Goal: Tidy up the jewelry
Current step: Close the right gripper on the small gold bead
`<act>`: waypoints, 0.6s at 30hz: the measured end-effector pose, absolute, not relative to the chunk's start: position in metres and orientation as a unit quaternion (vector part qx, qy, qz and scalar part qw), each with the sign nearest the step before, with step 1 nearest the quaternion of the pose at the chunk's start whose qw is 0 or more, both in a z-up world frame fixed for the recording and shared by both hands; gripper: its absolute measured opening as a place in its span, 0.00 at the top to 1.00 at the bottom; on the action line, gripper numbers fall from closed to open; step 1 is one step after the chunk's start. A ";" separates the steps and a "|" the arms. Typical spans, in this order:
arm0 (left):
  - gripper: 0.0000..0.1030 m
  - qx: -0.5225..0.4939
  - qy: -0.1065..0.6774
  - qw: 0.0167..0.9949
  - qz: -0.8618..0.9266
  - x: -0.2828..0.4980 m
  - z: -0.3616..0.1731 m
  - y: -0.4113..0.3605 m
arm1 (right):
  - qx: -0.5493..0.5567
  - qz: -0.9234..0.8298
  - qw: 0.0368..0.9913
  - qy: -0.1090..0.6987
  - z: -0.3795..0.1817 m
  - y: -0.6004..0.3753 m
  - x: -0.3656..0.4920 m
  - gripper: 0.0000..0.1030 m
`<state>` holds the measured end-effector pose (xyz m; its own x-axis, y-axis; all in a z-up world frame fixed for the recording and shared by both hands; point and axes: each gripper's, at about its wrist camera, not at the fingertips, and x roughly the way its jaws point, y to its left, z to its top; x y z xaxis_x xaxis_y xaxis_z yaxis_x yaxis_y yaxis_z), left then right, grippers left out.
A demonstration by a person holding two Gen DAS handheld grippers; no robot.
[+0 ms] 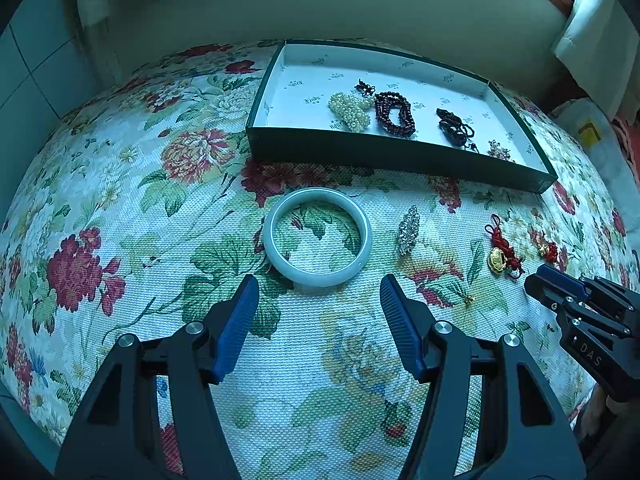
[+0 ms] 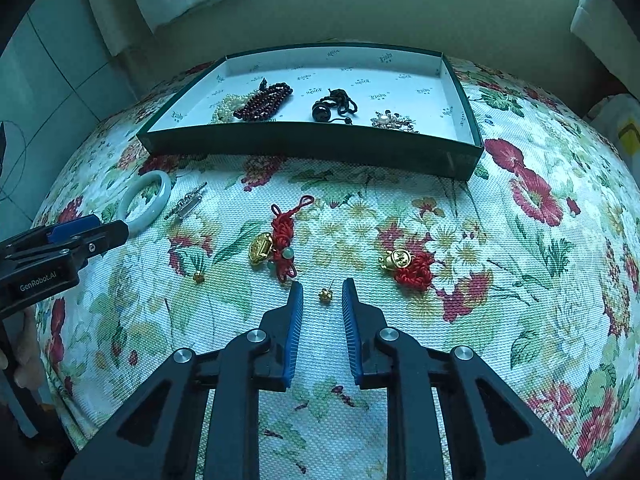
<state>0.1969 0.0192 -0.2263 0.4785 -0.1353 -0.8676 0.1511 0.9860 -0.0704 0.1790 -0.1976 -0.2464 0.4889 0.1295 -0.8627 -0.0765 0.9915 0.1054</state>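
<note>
A pale jade bangle (image 1: 318, 236) lies flat on the floral cloth just beyond my left gripper (image 1: 319, 286), which is open and empty. It also shows in the right wrist view (image 2: 146, 202). My right gripper (image 2: 322, 290) is open, its jaws on either side of a small gold stud earring (image 2: 325, 294) on the cloth. A red-knot gold charm (image 2: 276, 246) and a second one (image 2: 406, 266) lie just beyond it. A silver brooch (image 1: 409, 230) lies right of the bangle.
A dark green box (image 1: 400, 160) with white lining stands at the back, holding a pearl strand (image 1: 349, 111), dark red beads (image 1: 394, 114), a black bead string (image 1: 454, 126) and a brooch (image 2: 390, 122). Another small gold stud (image 2: 198, 278) lies on the cloth. A wall stands behind.
</note>
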 end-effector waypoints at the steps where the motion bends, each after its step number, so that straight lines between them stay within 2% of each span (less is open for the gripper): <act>1: 0.39 0.008 0.504 0.860 -0.084 0.197 -0.227 0.019 | 0.025 0.059 0.863 0.501 -0.247 -0.197 0.179 0.82; 8: 0.39 0.008 0.505 0.859 -0.084 0.198 -0.229 0.021 | 0.020 0.055 0.865 0.499 -0.248 -0.198 0.179 0.93; 18: 0.39 0.003 0.501 0.861 -0.080 0.210 -0.232 0.024 | 0.020 0.055 0.871 0.488 -0.242 -0.199 0.177 0.93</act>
